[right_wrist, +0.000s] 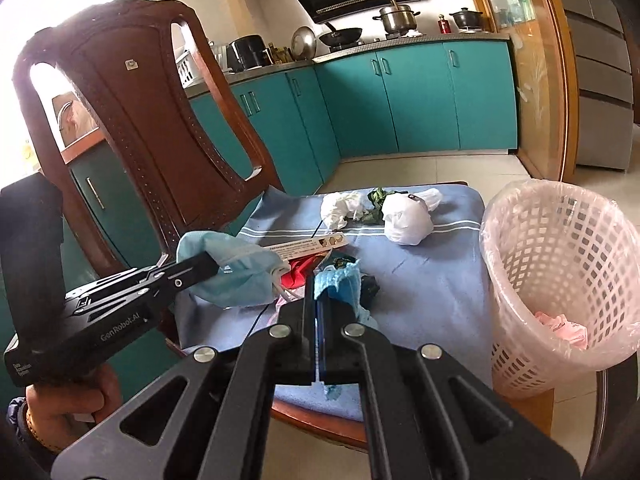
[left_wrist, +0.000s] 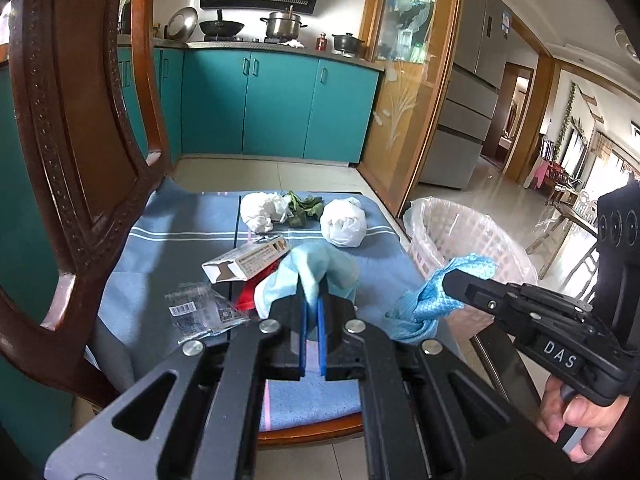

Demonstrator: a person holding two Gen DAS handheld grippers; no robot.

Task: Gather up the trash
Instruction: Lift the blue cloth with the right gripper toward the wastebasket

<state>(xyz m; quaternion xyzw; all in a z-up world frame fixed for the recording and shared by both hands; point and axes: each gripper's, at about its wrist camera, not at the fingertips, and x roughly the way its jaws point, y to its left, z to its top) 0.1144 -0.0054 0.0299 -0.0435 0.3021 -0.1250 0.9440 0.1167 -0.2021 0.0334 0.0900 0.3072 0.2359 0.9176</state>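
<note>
My left gripper [left_wrist: 312, 300] is shut on a light blue face mask [left_wrist: 316, 268] and holds it above the chair seat; the mask also shows in the right wrist view [right_wrist: 236, 276]. My right gripper [right_wrist: 319, 288] is shut on a crumpled blue cloth [right_wrist: 340, 280], seen in the left wrist view [left_wrist: 428, 304] hanging beside the basket. On the blue seat cloth [left_wrist: 180, 240] lie a white knotted bag [left_wrist: 344, 222], crumpled white tissue [left_wrist: 262, 210], green leaves [left_wrist: 304, 206], a small carton [left_wrist: 250, 260], a clear wrapper [left_wrist: 204, 312] and red trash [left_wrist: 248, 296].
A pink lined waste basket [right_wrist: 560, 272] stands on the floor right of the chair, with pink scraps inside. The carved wooden chair back [right_wrist: 132, 128] rises at the left. Teal kitchen cabinets [left_wrist: 276, 104] stand behind.
</note>
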